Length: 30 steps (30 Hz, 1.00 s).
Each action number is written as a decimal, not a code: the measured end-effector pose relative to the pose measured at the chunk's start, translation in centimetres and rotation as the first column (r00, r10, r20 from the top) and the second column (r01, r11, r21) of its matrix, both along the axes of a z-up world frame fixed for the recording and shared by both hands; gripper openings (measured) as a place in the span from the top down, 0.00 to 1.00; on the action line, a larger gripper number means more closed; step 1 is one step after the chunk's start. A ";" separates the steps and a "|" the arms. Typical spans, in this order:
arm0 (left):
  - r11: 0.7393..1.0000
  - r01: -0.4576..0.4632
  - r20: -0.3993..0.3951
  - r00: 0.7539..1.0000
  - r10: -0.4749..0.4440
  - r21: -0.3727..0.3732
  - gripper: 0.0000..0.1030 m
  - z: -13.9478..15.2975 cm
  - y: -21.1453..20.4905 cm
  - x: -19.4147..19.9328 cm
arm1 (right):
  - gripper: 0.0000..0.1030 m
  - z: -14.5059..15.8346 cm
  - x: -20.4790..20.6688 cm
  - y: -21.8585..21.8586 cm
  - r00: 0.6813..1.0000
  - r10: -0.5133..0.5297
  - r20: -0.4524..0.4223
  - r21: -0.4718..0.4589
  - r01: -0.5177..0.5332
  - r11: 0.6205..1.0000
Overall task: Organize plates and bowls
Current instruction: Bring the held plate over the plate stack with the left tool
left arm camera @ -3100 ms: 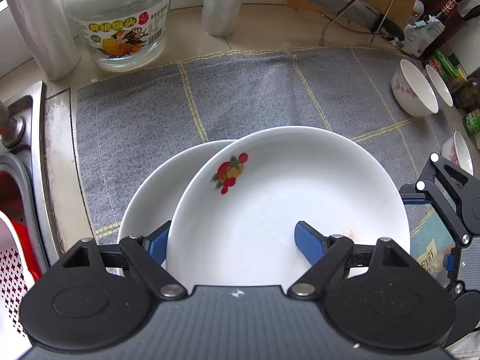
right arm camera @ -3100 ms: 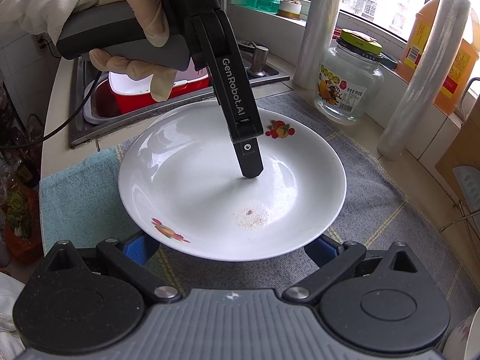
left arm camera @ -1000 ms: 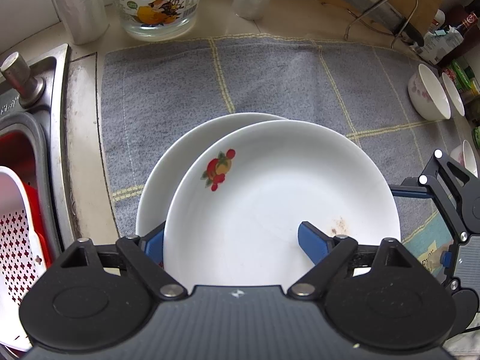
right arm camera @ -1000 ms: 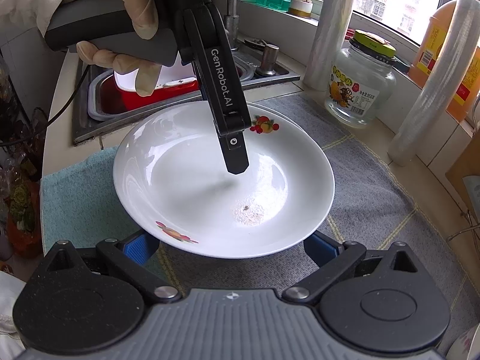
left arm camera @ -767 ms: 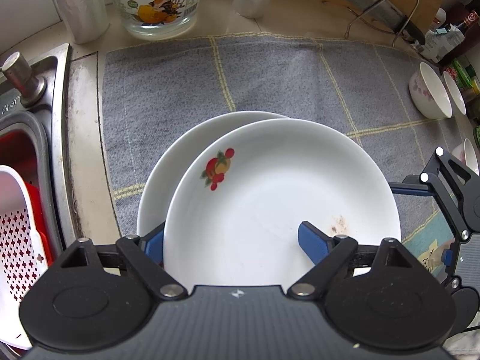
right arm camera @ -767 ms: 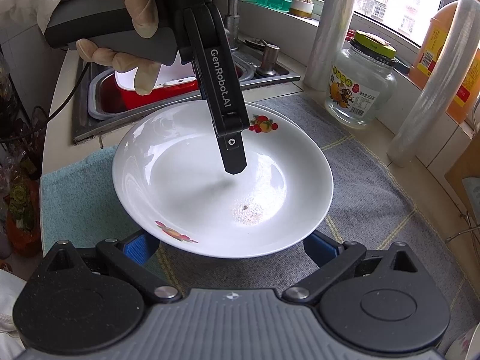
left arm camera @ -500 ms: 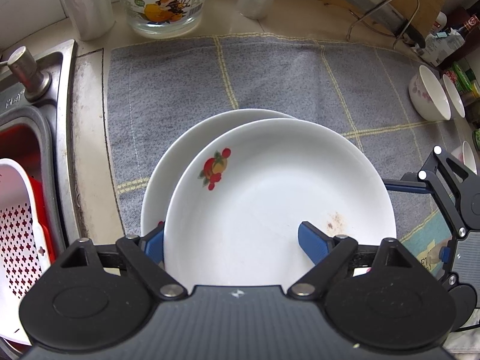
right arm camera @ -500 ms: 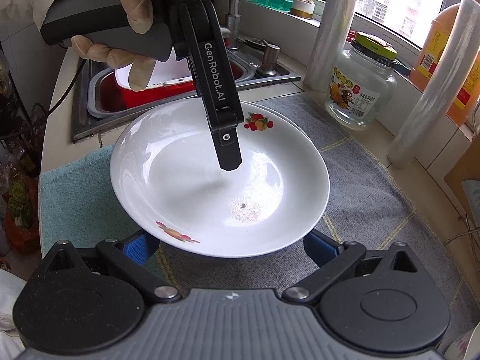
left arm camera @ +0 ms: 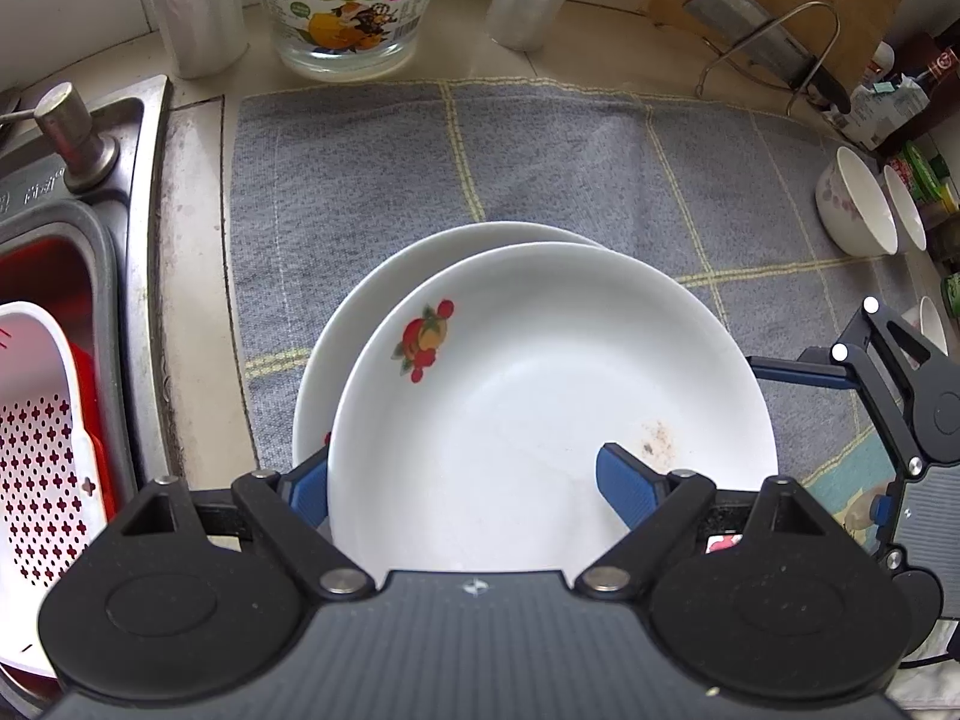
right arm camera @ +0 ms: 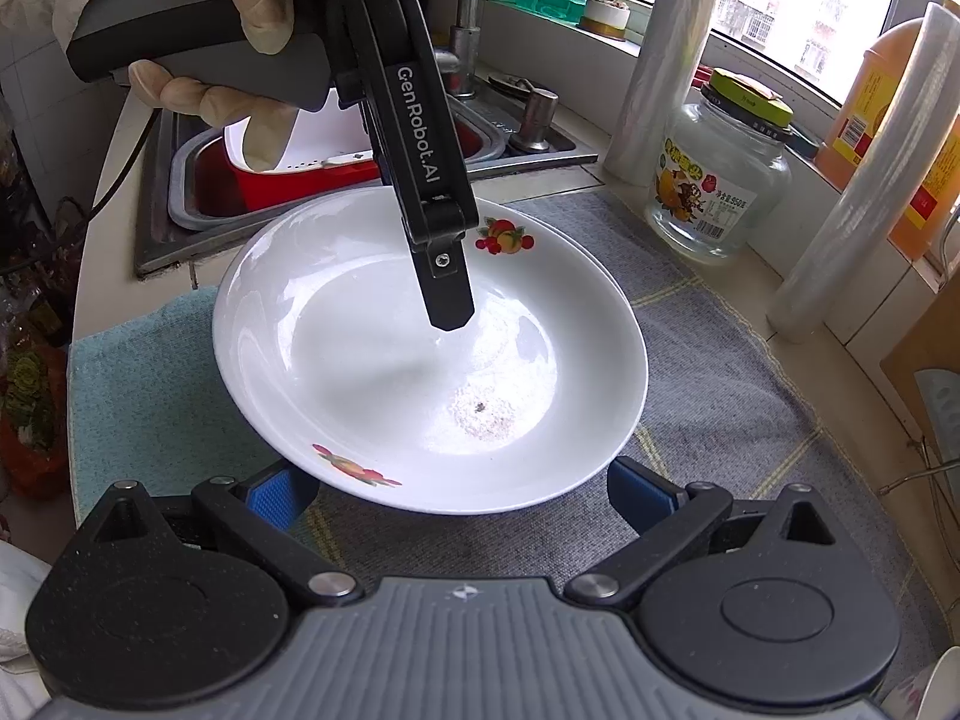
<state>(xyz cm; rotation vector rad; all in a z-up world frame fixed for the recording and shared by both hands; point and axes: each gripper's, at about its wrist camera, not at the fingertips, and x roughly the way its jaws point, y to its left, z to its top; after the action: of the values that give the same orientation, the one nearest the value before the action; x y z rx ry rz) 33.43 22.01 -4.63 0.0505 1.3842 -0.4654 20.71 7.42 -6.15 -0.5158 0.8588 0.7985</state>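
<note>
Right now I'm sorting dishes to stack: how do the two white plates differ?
The upper plate is gripped at its rim by the left gripper and sits tilted; the lower plate lies on the grey towel. The upper shows brownish residue; the lower is mostly hidden. Both are white, similar in size.

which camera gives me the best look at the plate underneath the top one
The left wrist view. There the lower plate shows as a white crescent behind and left of the top plate. The right wrist view shows only a thin edge of it beyond the top plate.
</note>
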 end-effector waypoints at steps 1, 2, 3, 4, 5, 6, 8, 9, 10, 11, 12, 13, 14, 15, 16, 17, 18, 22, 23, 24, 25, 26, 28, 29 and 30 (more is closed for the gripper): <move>1.000 -0.003 0.001 1.000 0.003 -0.003 0.14 0.0 0.1 0.0 | 0.00 0.0 0.0 0.0 1.000 0.002 0.003 -0.001 -0.002 1.000; 1.000 -0.007 0.002 1.000 0.007 -0.006 0.14 0.1 0.1 -0.1 | 0.00 0.0 0.0 0.1 1.000 0.003 0.004 -0.003 -0.003 1.000; 1.000 -0.008 0.003 1.000 0.008 -0.008 0.14 0.1 0.2 -0.1 | 0.00 0.0 0.0 0.1 1.000 0.004 0.005 -0.004 -0.004 1.000; 1.000 -0.009 0.005 1.000 0.009 -0.010 0.14 0.1 0.2 -0.1 | 0.00 0.0 0.0 0.1 1.000 0.005 0.006 -0.004 -0.005 1.000; 1.000 -0.013 0.006 1.000 0.013 -0.013 0.14 0.2 0.3 -0.1 | 0.00 0.0 0.0 0.1 1.000 0.005 0.006 -0.003 -0.005 1.000; 1.000 -0.017 0.006 1.000 0.017 -0.015 0.14 0.2 0.3 -0.2 | 0.00 0.0 0.0 0.1 1.000 0.004 0.006 -0.002 -0.004 1.000; 1.000 -0.021 0.009 1.000 0.022 -0.016 0.14 0.2 0.3 -0.3 | 0.00 0.0 0.0 0.1 1.000 0.005 0.006 -0.001 -0.005 1.000; 1.000 -0.023 0.010 1.000 0.023 -0.017 0.14 0.2 0.3 -0.3 | 0.00 0.1 0.0 0.1 1.000 0.006 0.006 0.000 -0.006 1.000; 1.000 -0.024 0.012 1.000 0.024 -0.016 0.14 0.3 0.3 -0.3 | 0.00 0.1 0.0 0.1 1.000 0.006 0.007 0.000 -0.006 1.000; 1.000 -0.025 0.014 1.000 0.025 -0.014 0.14 0.4 0.3 -0.4 | 0.00 0.1 -0.1 0.1 1.000 0.008 0.009 0.001 -0.008 1.000; 1.000 -0.025 0.017 1.000 0.025 -0.012 0.14 0.4 0.3 -0.4 | 0.00 0.1 -0.1 0.1 1.000 0.008 0.010 0.002 -0.008 1.000; 1.000 -0.026 0.018 0.999 0.026 -0.011 0.14 0.5 0.3 -0.5 | 0.00 0.1 -0.1 0.1 1.000 0.009 0.010 0.004 -0.009 1.000; 1.000 -0.027 0.022 0.999 0.028 -0.011 0.14 0.5 0.4 -0.5 | 0.00 0.1 -0.1 0.1 1.000 0.008 0.010 0.008 -0.008 1.000; 1.000 -0.029 0.025 0.999 0.030 -0.012 0.14 0.6 0.4 -0.6 | 0.00 0.1 -0.1 0.1 1.000 0.007 0.009 0.011 -0.007 1.000; 0.999 -0.032 0.031 0.999 0.032 -0.013 0.14 0.7 0.5 -0.6 | 0.00 0.1 -0.1 0.1 1.000 0.006 0.009 0.015 -0.007 1.000; 0.999 -0.036 0.035 0.999 0.036 -0.015 0.14 0.8 0.5 -0.6 | 0.00 0.1 -0.1 0.1 1.000 0.007 0.008 0.018 -0.007 1.000; 0.999 -0.040 0.039 0.998 0.041 -0.018 0.14 0.8 0.6 -0.6 | 0.00 0.1 -0.1 0.2 1.000 0.008 0.006 0.021 -0.008 1.000; 0.998 -0.049 0.046 0.998 0.051 -0.032 0.14 0.9 0.8 -0.5 | 0.00 0.0 -0.1 0.4 1.000 0.012 0.009 0.018 -0.012 1.000; 0.998 -0.052 0.046 0.997 0.054 -0.034 0.14 0.9 0.8 -0.5 | 0.00 0.0 -0.1 0.4 1.000 0.012 0.011 0.017 -0.012 1.000; 0.998 -0.054 0.047 0.997 0.055 -0.036 0.14 0.9 0.8 -0.5 | 0.00 0.0 -0.1 0.4 1.000 0.010 0.010 0.018 -0.011 1.000; 0.998 -0.054 0.047 0.997 0.056 -0.036 0.14 0.8 0.7 -0.5 | 0.00 0.0 -0.1 0.4 1.000 0.009 0.008 0.019 -0.009 1.000; 0.998 -0.057 0.050 0.997 0.058 -0.036 0.14 0.9 0.7 -0.4 | 0.00 0.0 -0.1 0.4 1.000 0.008 0.007 0.021 -0.008 1.000; 0.998 -0.061 0.055 0.996 0.063 -0.033 0.14 0.9 0.6 -0.3 | 0.00 0.0 0.0 0.3 1.000 0.004 0.006 0.025 -0.005 1.000; 0.998 -0.061 0.056 0.996 0.063 -0.032 0.13 0.9 0.6 -0.2 | 0.00 0.0 0.0 0.4 1.000 0.003 0.006 0.026 -0.004 1.000; 0.998 -0.060 0.056 0.997 0.061 -0.033 0.12 0.8 0.5 -0.2 | 0.00 0.0 0.0 0.4 1.000 0.002 0.007 0.026 -0.002 1.000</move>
<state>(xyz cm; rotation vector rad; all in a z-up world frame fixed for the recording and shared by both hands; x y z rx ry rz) 33.27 22.54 -3.78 -0.0035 1.3186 -0.4316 20.66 7.80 -6.20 -0.4963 0.8410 0.8083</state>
